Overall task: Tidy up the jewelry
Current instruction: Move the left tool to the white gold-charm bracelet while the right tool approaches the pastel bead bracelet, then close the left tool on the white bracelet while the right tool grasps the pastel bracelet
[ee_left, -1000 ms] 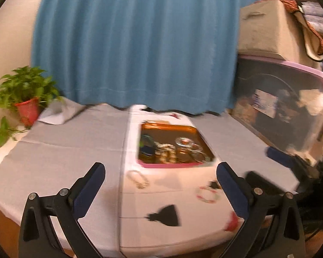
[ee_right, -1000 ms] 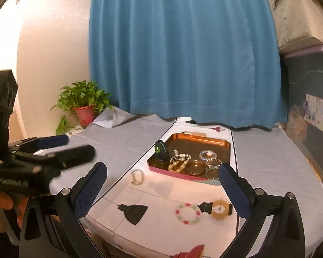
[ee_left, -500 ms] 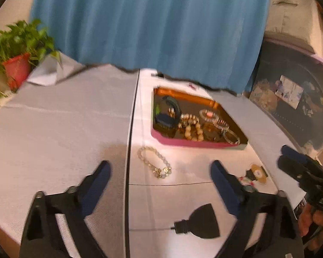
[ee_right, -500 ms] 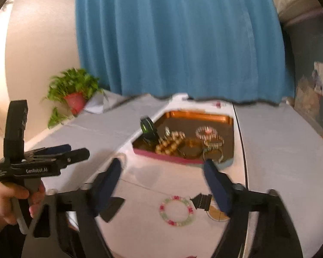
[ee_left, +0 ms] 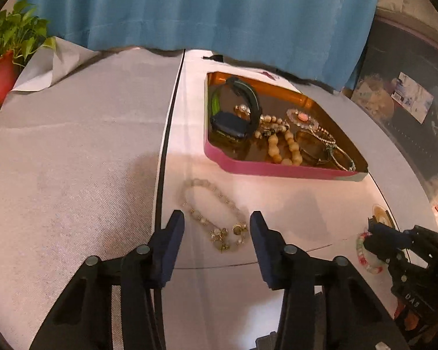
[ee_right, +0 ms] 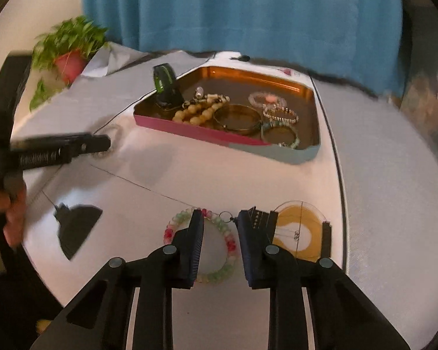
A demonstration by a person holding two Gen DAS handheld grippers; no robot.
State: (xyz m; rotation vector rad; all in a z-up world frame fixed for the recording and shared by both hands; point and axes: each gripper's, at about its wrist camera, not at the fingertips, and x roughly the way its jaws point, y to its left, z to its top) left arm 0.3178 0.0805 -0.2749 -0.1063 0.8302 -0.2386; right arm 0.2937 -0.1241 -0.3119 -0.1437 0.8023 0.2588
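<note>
My left tongs (ee_left: 216,223) are spread on either side of the pale bead bracelet (ee_left: 211,214) lying on the bench (ee_left: 73,151), just in front of the pink tray (ee_left: 277,169). My right tongs (ee_right: 220,221) are spread over the pink-and-green bracelet (ee_right: 229,237), its right side lying between the fingers, beside the yellow printed disc (ee_right: 302,227).

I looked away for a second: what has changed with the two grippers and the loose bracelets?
Both came down with jaws narrowed: left gripper now brackets the pale beaded bracelet, right gripper the pink-and-green beaded bracelet. Neither is gripped. The pink-rimmed tray and its contents stayed put.
</note>
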